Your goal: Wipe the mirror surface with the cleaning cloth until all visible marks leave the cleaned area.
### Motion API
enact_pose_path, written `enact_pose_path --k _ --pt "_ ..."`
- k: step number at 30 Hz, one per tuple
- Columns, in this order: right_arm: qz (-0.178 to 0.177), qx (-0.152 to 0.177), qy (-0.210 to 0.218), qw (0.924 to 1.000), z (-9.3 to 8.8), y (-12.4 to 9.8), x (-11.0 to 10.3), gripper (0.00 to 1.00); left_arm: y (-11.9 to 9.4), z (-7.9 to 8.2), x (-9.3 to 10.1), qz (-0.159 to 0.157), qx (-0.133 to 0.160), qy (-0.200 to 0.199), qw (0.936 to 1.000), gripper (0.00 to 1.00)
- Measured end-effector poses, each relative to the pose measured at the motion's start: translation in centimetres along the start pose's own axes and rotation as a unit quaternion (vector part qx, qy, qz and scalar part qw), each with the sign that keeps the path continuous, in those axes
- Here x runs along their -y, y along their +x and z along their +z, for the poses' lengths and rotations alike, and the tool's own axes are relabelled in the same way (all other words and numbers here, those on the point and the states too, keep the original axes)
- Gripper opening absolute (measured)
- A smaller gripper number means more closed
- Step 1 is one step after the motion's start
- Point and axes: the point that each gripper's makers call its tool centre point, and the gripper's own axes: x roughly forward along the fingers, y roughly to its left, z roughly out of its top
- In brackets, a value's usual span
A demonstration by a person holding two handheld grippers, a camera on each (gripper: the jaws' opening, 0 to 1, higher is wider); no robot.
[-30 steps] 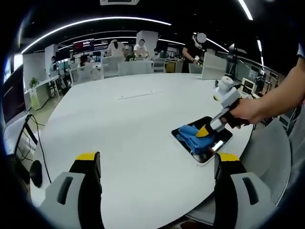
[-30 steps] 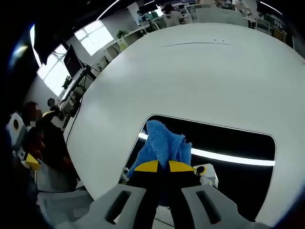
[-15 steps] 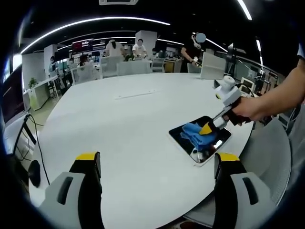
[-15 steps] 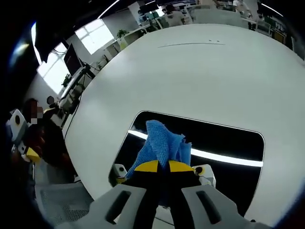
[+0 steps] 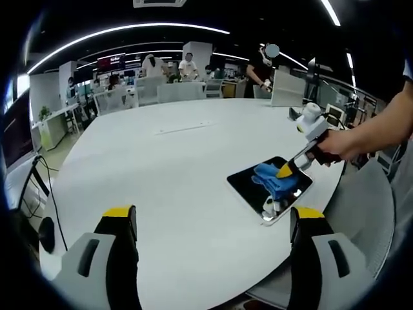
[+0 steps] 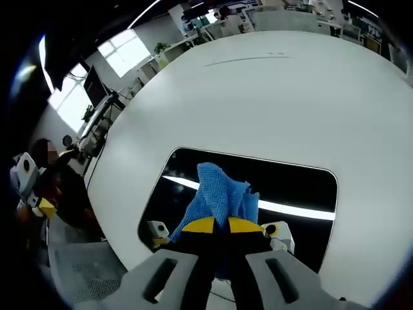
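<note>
The right hand-held gripper [image 6: 215,225] has its yellow-tipped jaws pressed together on a crumpled blue cleaning cloth [image 6: 217,196], which bunches up just ahead of the jaw tips. The cloth rests on a dark rectangular mirror [image 6: 293,186] with rounded corners, lying flat on a large white round tabletop [image 6: 258,97]. The mirror spreads to both sides of this gripper and reflects a bright strip of ceiling light.

In the left gripper view, the left hand-held gripper [image 5: 211,223] is held above the near edge of the tabletop, its two jaws spread wide apart with nothing between them. Ahead of it and to its right, the mirror [image 5: 248,186] sits close to the tabletop's edge, with the cloth [image 5: 272,179] on top and the right hand-held gripper [image 5: 286,170] angled down onto it, held by a person's hand [image 5: 335,147].

Beyond the tabletop, an open office with desks and several people is visible.
</note>
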Motion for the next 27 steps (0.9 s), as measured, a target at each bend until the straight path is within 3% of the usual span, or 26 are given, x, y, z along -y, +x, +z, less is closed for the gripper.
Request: enact_pose_path --k 27 --pt "-0.013 0.004 0.014 0.9998 -0.8 -2.4 4.3 0.00 0.6 0.3 0.7 -0.005 -0.006 0.014 0.9999 0.97"
